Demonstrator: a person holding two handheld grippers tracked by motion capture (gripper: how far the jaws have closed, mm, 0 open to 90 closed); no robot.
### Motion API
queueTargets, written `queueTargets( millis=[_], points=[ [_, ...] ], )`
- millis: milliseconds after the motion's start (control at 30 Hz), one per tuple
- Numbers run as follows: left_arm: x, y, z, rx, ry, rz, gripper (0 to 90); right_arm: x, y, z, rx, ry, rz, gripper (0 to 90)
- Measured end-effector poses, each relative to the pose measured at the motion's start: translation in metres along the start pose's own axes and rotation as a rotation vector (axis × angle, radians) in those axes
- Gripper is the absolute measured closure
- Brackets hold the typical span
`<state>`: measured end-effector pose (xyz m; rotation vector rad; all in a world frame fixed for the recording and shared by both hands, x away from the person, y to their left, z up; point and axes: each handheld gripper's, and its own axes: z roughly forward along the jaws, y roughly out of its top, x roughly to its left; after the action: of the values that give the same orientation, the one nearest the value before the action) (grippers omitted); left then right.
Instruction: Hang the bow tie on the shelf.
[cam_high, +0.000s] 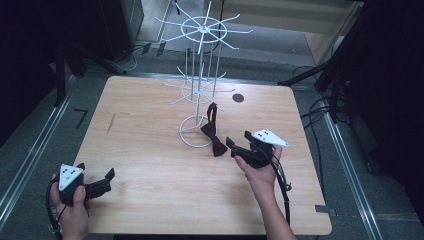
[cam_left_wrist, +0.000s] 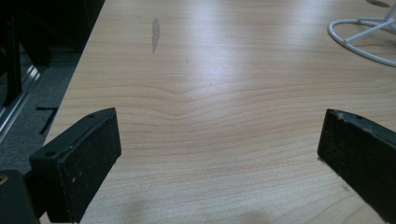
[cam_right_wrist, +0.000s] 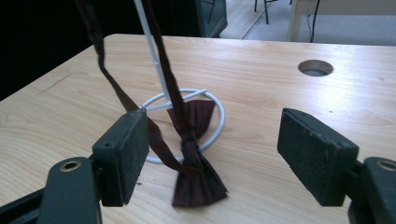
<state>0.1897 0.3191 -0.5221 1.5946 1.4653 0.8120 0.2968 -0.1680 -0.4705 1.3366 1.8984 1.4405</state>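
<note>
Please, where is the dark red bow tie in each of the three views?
High view: bow tie at centre, hanging to the table beside the white wire stand.
Left gripper view: not in it.
Right gripper view: bow tie lower centre, between the open tongs.
Shared landmark: the stand's ring base.

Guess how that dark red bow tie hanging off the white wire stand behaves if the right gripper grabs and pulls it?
Probably floppy: the dark red fabric bow tie drapes from its thin strap and slumps on the table. Likely light, so it should lift easily. Pulling sideways may tip the white wire stand, which looks tall on a small ring base.
</note>
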Motion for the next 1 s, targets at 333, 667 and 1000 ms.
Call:
queueTargets(
  millis=[333, 667, 1000],
  points=[
    [0.0, 0.0, 0.0, -0.004, 0.001, 0.0, 0.1, -0.026, -0.014, -0.02, -0.011, -0.05, 0.031, 25.5],
    [0.0, 0.0, 0.0, -0.007, -0.001, -0.002, 0.1, -0.044, -0.028, -0.032, 0.003, -0.086, 0.042, 25.5],
    [0.0, 0.0, -0.001, -0.009, 0.001, -0.002, 0.1, -0.06, -0.041, -0.044, 0.014, -0.125, 0.055, 25.5]
  ],
)
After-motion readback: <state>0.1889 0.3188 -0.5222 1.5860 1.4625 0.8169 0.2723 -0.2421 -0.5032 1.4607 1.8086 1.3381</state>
